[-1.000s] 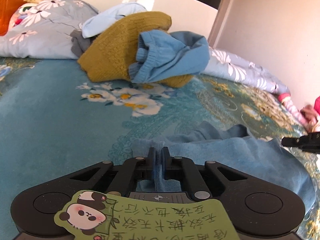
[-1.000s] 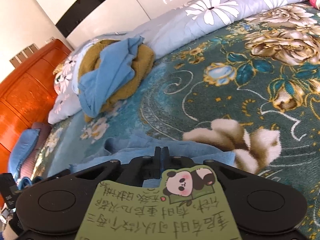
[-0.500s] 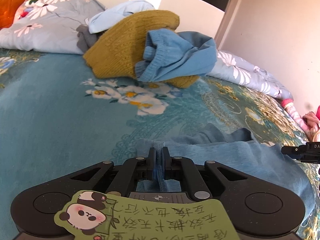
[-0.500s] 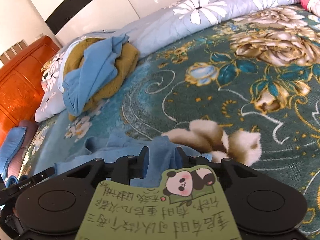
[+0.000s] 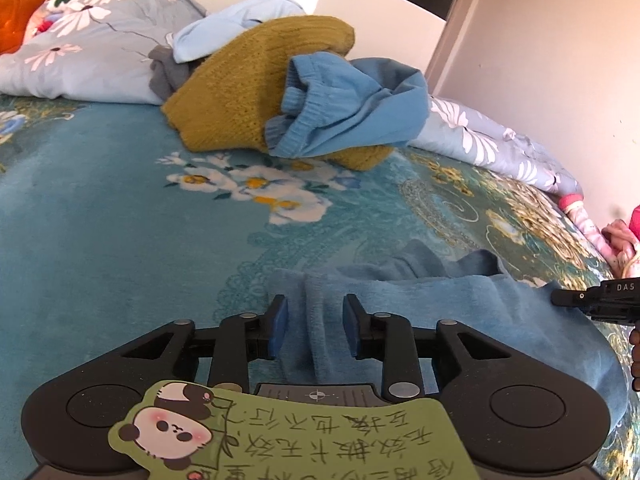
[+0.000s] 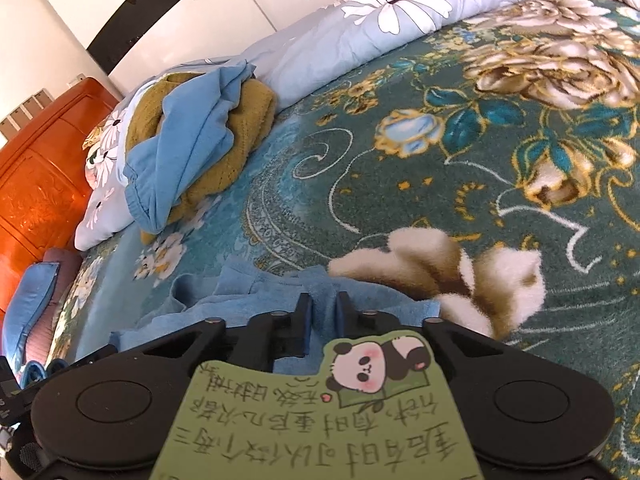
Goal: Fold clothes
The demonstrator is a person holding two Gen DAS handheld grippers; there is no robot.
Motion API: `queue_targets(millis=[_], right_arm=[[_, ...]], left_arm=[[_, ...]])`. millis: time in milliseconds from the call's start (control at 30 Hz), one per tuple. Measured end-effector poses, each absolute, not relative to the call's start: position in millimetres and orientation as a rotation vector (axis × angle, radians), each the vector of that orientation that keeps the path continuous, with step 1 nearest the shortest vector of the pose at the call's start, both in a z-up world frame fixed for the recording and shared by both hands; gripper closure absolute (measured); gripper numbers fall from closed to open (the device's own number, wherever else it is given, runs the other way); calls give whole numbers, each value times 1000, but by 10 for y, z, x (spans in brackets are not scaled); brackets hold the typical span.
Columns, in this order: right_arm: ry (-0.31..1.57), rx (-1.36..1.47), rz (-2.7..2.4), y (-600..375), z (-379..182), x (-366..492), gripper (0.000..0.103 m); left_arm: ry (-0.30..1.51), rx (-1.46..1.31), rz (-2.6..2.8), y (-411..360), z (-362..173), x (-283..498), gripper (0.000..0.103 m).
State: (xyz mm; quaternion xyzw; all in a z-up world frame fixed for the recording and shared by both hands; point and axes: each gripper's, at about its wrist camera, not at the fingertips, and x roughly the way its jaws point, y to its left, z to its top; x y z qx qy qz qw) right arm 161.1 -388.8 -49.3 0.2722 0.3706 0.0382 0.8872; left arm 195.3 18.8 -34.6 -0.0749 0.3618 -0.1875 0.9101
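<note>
1. Since a second ago the left gripper [image 5: 311, 326] has let go: its blue pads [image 5: 279, 325], which were pinched tight on a ridge of the blue garment [image 5: 460, 300], now stand apart and are opening, with the ridge loose between them and touching neither pad.
2. Meanwhile the right gripper [image 6: 321, 311], which had spread wide half a second ago, is closing again on a fold of the same garment [image 6: 248, 304]; the cloth fills the narrow gap and both fingers press on it.
3. That blue garment lies spread flat on the teal flowered blanket [image 5: 100, 240] at the near edge of the bed, directly under both grippers.
4. Its far edge is rumpled into a couple of small peaks.
5. Farther back, a mustard knitted sweater [image 5: 240, 92] sits in a heap with a blue sweatshirt [image 5: 344, 108] draped over it, well apart from the garment being handled.
6. A pale blue piece [image 5: 236, 24] and a grey one [image 5: 164, 76] poke out behind the sweater.
7. Behind the heap runs a grey-blue quilt [image 5: 88, 52] with white flowers.
8. An orange wooden headboard [image 6: 36, 184] stands at the left in the right wrist view.
</note>
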Motion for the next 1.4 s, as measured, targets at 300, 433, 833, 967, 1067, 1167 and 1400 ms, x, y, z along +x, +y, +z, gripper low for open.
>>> queue_targets(millis=[300, 433, 833, 967, 1067, 1167, 1400], right_arm=[[751, 587, 96, -3879, -462, 1571, 97], [743, 592, 107, -3877, -452, 1541, 97], [660, 601, 137, -3957, -232, 1459, 97], [646, 600, 121, -3986, -186, 1517, 98], [670, 592, 103, -3997, -253, 1584, 98], [725, 597, 65, -4006, -409, 1655, 98], [769, 623, 33, -4014, -627, 1673, 98]], left_arm=[[716, -180, -410, 195, -347, 1951, 79], [722, -170, -409, 168, -355, 1958, 93], [617, -241, -438, 233, -71, 1952, 100], [609, -247, -430, 201, -41, 2041, 100], [652, -230, -406, 172, -165, 2147, 100], [698, -221, -385, 199, -307, 2197, 100], [748, -203, -371, 214, -412, 2242, 100]])
